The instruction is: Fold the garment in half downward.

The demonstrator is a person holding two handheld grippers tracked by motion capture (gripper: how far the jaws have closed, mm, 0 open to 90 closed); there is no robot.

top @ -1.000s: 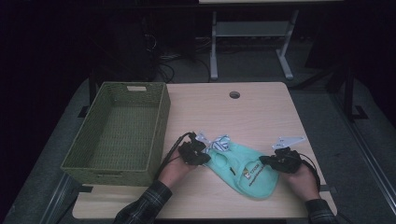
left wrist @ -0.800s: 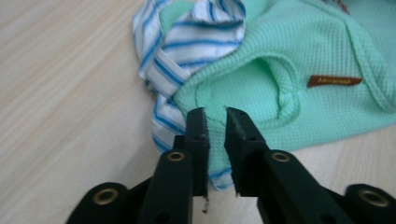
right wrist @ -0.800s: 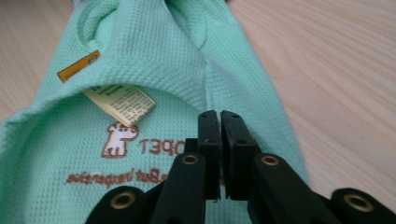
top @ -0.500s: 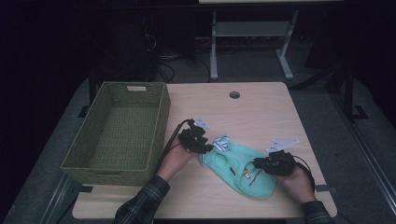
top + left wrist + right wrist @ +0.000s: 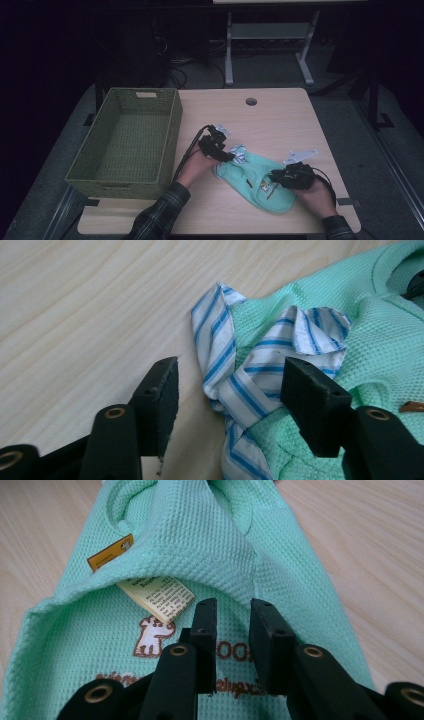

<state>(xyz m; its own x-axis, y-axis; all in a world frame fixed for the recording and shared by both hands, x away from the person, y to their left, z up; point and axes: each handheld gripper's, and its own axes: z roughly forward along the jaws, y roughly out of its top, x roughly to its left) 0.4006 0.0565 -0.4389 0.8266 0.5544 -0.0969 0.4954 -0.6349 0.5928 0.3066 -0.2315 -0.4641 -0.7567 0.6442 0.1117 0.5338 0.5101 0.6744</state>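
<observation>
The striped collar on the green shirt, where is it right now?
In the high view, the striped collar lies at the green shirt's upper left end, beside the left gripper, right of the wicker basket.

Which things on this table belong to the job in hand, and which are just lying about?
In the job:
- mint-green garment with its blue-striped collar
- left gripper, jaws just opened, astride the collar without pressing it
- right gripper, jaws just opened slightly, over the garment's printed front

Just lying about:
- green woven basket, nothing inside
- cable hole in the table
</observation>
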